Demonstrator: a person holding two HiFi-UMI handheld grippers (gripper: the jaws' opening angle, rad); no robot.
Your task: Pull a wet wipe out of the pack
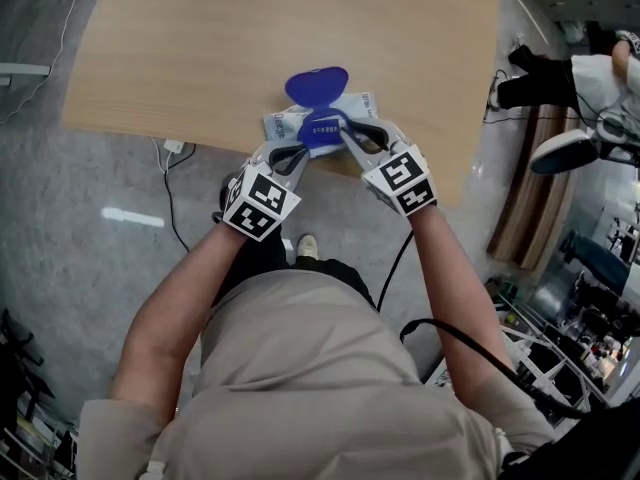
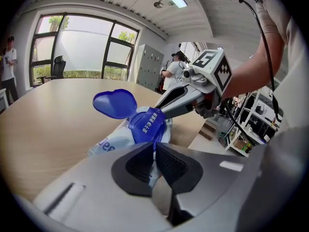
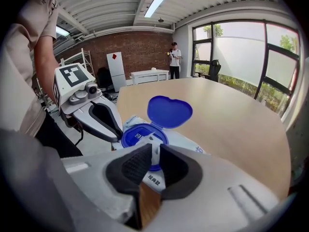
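A white wet wipe pack point(image 1: 281, 122) lies near the front edge of the wooden table point(image 1: 200, 48), with its blue flip lid point(image 1: 316, 85) standing open. My left gripper point(image 1: 300, 154) is shut on the pack's near edge point(image 2: 108, 144), below the blue opening ring point(image 2: 147, 124). My right gripper point(image 1: 346, 134) comes in from the right, over the ring point(image 3: 137, 135). It is shut on a white wet wipe point(image 3: 155, 150) that pokes up out of the opening. The open lid point(image 3: 169, 111) stands just beyond the right jaws. The rest of the wipe is hidden inside the pack.
The table's front edge point(image 1: 420, 193) runs just below the grippers, with grey floor and a cable point(image 1: 170, 183) beneath. Shelving and clutter point(image 1: 560, 358) stand at the right. A person point(image 3: 174, 57) stands far off by a white table.
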